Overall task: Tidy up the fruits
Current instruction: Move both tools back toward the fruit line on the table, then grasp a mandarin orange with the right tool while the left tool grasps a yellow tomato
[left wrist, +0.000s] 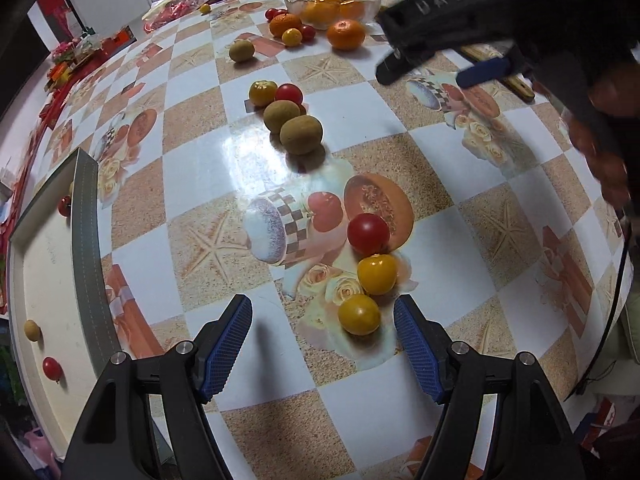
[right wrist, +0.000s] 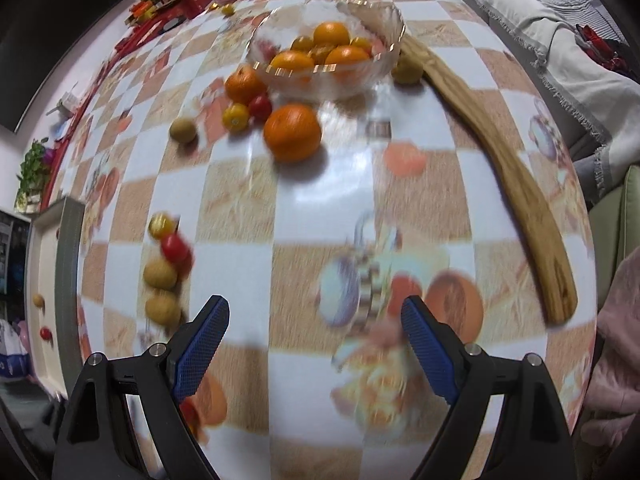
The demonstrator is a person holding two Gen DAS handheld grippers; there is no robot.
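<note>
The left claw [left wrist: 323, 316] hangs spread and empty above the checkered counter [left wrist: 192, 128], a small round yellow tomato [left wrist: 359, 314] just inside its right pad. The right claw [right wrist: 315, 320] is likewise spread over bare counter. Farther off stand a clear glass bowl of oranges [right wrist: 326, 58] and a white tray [left wrist: 44, 276] at the left edge.

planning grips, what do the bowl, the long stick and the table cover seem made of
Bowl: clear glass or plastic, fruit shows through its wall.
Stick: wood, grain streaks, smooth finish.
Table cover: probably glossy vinyl, printed pattern with light glare.
</note>
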